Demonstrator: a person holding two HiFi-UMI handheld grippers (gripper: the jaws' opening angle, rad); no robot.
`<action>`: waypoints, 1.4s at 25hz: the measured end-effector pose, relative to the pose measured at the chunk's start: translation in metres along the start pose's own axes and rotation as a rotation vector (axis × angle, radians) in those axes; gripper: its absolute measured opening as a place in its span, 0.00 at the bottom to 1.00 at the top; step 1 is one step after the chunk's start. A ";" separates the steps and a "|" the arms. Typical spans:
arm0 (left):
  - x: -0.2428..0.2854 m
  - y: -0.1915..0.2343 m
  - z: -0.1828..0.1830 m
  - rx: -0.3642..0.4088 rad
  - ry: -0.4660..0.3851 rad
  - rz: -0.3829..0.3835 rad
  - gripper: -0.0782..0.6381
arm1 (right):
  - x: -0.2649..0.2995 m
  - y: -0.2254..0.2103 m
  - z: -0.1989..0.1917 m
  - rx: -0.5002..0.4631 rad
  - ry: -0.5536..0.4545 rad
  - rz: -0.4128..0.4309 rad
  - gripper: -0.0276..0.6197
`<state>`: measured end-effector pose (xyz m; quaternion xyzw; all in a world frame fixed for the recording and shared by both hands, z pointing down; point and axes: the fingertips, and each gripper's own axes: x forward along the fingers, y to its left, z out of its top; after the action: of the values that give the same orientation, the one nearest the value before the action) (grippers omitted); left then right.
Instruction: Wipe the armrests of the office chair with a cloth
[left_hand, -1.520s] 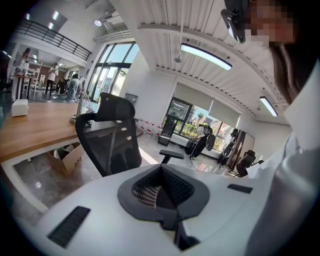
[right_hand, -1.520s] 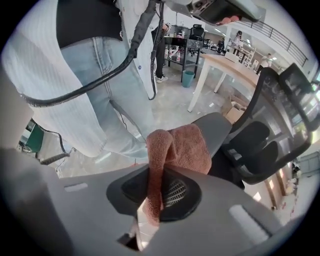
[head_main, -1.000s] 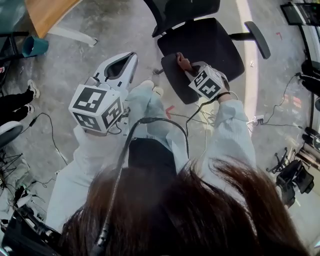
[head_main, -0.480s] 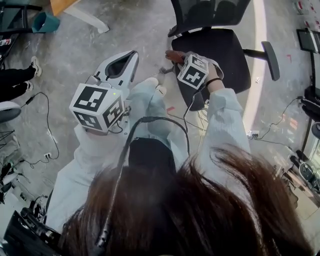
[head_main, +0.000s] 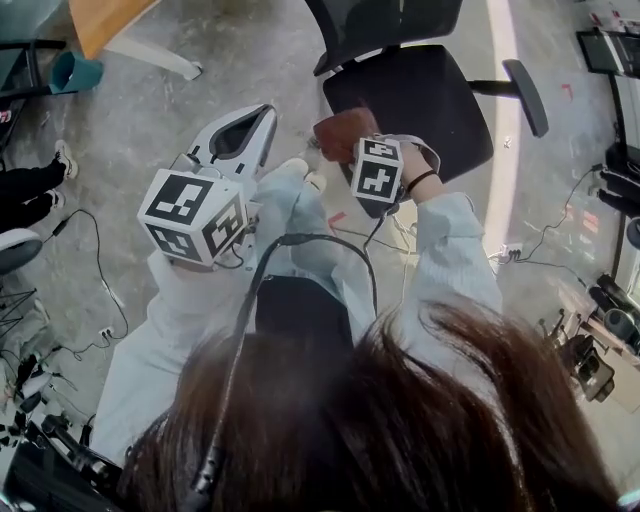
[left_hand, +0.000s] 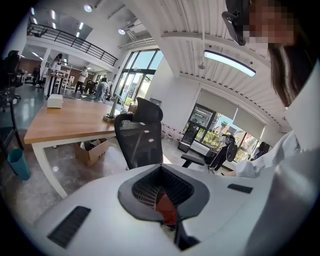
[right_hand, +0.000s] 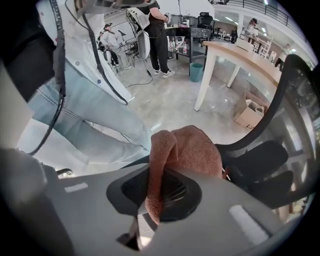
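Right gripper (head_main: 352, 150) clamped on rust-brown cloth (head_main: 338, 128) over office chair (head_main: 420, 95) armrest (head_main: 373, 208).
Left gripper (head_main: 264, 116): jaws together, empty, well left of the chair.

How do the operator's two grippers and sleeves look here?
The left gripper and right gripper are white moulded shells with dark ribbed jaw recesses. Each carries a white cube with black square markers. Black cables hang behind. Sleeves are pale; a dark band circles the right wrist.

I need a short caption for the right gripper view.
Right hand-held gripper clamps a rust-brown cloth near the black office chair.
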<state>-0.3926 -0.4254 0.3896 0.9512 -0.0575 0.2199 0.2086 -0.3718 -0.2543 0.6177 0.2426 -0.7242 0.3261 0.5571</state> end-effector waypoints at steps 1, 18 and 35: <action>0.003 -0.002 0.001 0.004 -0.001 -0.006 0.11 | -0.001 0.008 -0.005 0.008 -0.009 0.011 0.08; 0.049 -0.071 0.012 0.113 0.064 -0.226 0.11 | -0.004 0.135 -0.085 0.291 -0.042 0.106 0.08; 0.069 -0.178 0.036 0.283 0.122 -0.610 0.11 | -0.127 0.124 -0.092 1.291 -1.098 -0.278 0.08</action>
<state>-0.2808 -0.2801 0.3246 0.9292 0.2733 0.2097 0.1339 -0.3672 -0.1044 0.4853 0.7220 -0.5276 0.4396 -0.0845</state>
